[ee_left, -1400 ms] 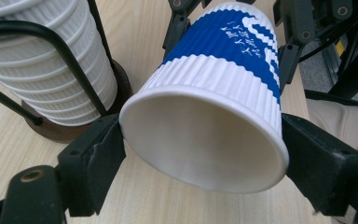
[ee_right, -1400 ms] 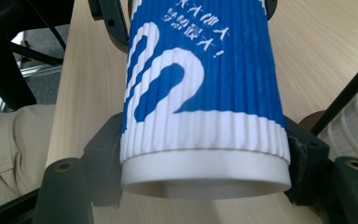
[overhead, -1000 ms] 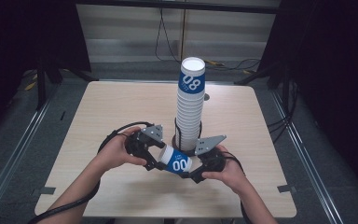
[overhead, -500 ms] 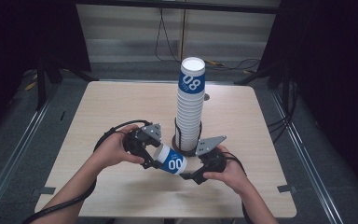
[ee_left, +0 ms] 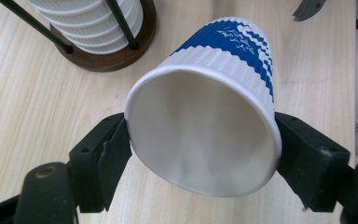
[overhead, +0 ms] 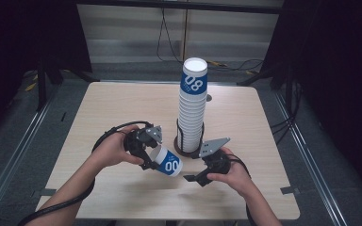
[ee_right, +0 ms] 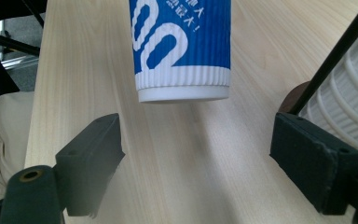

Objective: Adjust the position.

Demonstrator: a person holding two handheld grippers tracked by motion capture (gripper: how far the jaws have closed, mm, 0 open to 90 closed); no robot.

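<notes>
We find the left gripper (overhead: 152,157) clamped across the rim end of a single blue-and-white ribbed paper cup (overhead: 168,162); in the left gripper view both black jaws press the cup's mouth (ee_left: 200,135) from either side, and its rim is squeezed slightly oval. The cup lies tilted off the table (overhead: 122,108), its base pointing toward the right gripper (overhead: 199,176).

The right gripper stands open with nothing between its jaws. In the right gripper view the cup's base (ee_right: 182,93) hangs just ahead of the jaws, apart from both. Compared with a second ago, when both grippers sat close on the cup, the right jaws have just been opening and now stand clear of the cup, while the left jaws have closed fully onto the rim. We judge that the cup has passed to the left gripper alone.

Behind the grippers, near the table's middle, the tall stack of matching cups (overhead: 192,110) stands upright in a wire holder on a round wooden base (overhead: 181,148). The held cup is just beside that base, not touching it. We judge that the cup goes either onto that stack or aside on the table.
</notes>
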